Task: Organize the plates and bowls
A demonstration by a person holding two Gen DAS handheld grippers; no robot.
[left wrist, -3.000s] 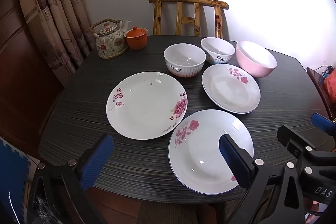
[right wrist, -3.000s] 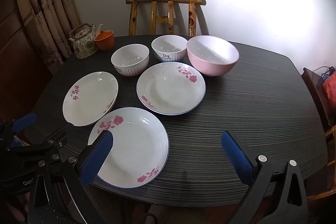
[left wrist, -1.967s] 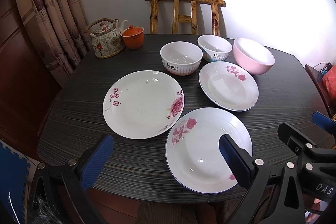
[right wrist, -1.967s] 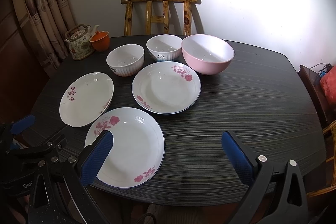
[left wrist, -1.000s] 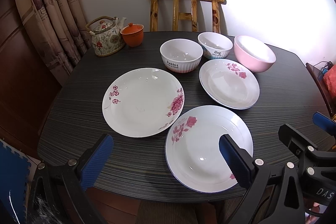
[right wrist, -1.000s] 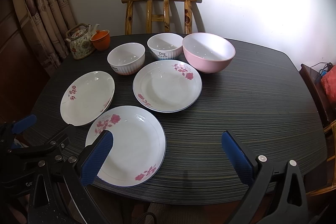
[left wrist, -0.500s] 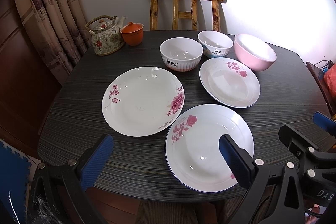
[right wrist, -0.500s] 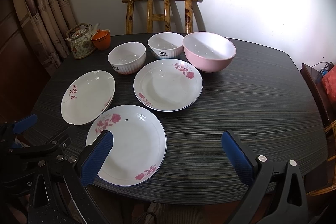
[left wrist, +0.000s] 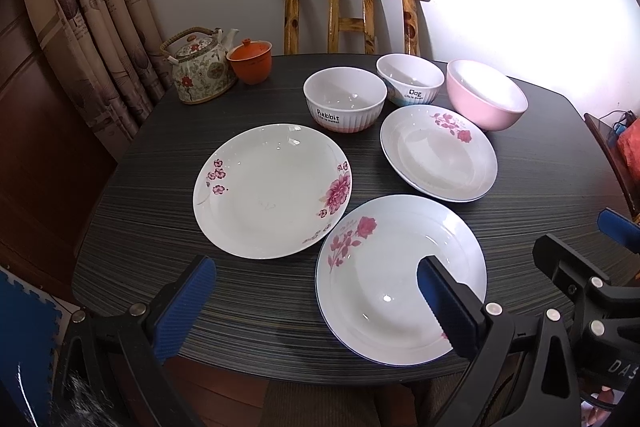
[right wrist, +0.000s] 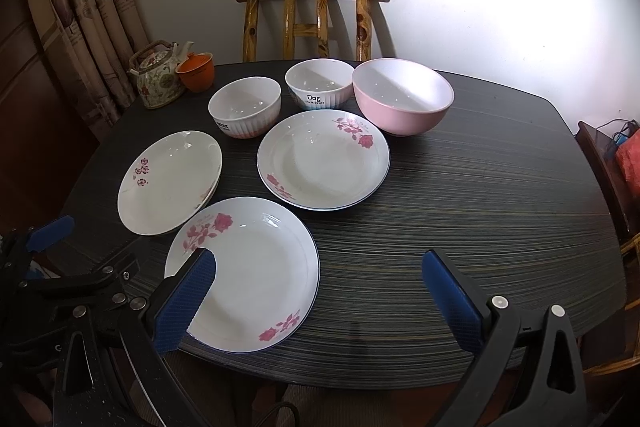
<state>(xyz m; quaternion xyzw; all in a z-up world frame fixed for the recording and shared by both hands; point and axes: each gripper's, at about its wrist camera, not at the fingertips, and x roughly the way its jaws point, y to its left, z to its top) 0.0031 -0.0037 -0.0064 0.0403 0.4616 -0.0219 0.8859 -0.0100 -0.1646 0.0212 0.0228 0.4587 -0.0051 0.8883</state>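
Observation:
Three white flowered plates lie on the dark table [left wrist: 540,163]: a left plate [left wrist: 272,189], a near plate [left wrist: 400,277] and a far plate [left wrist: 438,153]. Behind them stand a "Rabbit" bowl [left wrist: 345,99], a "Dog" bowl [left wrist: 410,79] and a pink bowl [left wrist: 486,99]. My left gripper [left wrist: 316,301] is open and empty above the table's front edge, its right finger over the near plate. My right gripper [right wrist: 320,293] is open and empty, its left finger over the near plate [right wrist: 256,275]. The far plate [right wrist: 324,159] and pink bowl [right wrist: 402,95] show ahead.
A flowered teapot [left wrist: 200,71] and an orange lidded cup [left wrist: 250,61] stand at the table's back left. A wooden chair [left wrist: 350,15] is behind the table. Curtains [left wrist: 88,11] hang at the left. Another chair [right wrist: 604,163] is at the right edge.
Both views have shifted slightly over the last seconds; the grippers drifted a little above the front edge. The dishes have not moved. Both grippers stay open.

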